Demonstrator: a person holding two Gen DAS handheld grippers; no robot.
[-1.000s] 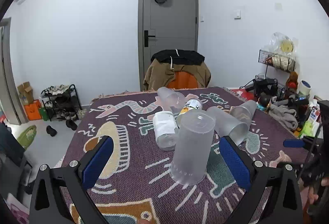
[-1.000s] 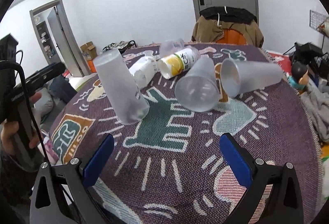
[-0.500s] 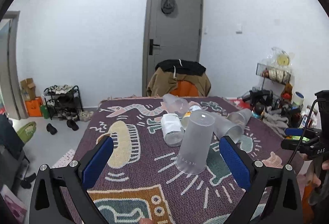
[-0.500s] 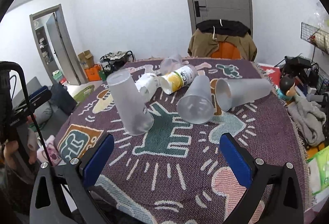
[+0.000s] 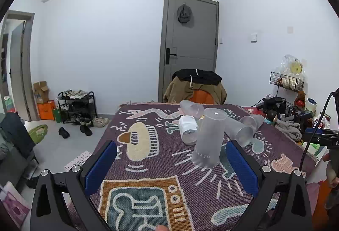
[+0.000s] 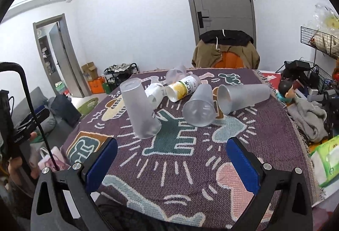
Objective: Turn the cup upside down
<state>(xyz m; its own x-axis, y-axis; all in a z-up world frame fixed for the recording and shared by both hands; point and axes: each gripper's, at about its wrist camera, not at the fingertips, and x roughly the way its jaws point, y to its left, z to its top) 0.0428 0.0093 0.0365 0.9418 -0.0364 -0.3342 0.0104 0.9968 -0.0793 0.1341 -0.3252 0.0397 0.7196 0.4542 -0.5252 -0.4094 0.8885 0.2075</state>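
A frosted cup (image 5: 208, 137) stands upside down on the patterned cloth (image 5: 148, 167), mouth flat against the weave and closed base on top. That cup (image 6: 139, 109) is free of both grippers.

The left gripper (image 5: 170, 164) hangs over the near edge of the cloth on the near side of the cup, its blue pads spread wide with nothing between them. The right gripper (image 6: 171, 162) is likewise spread and empty, also back from the cup and well apart from it.

Just behind the cup lies a white bottle (image 6: 154, 94) on its side, nearly touching it. Beyond the cup and to its right, a yellow-labelled bottle (image 6: 184, 88) lies on its side too. Further right of the cup two more frosted cups lie tipped over: a middle cup (image 6: 199, 109) with its mouth facing the near edge, and a far cup (image 6: 243, 97) beside it, the two touching. Behind the yellow-labelled bottle, farthest from the cup, a clear cup (image 6: 175, 75) lies on its side.
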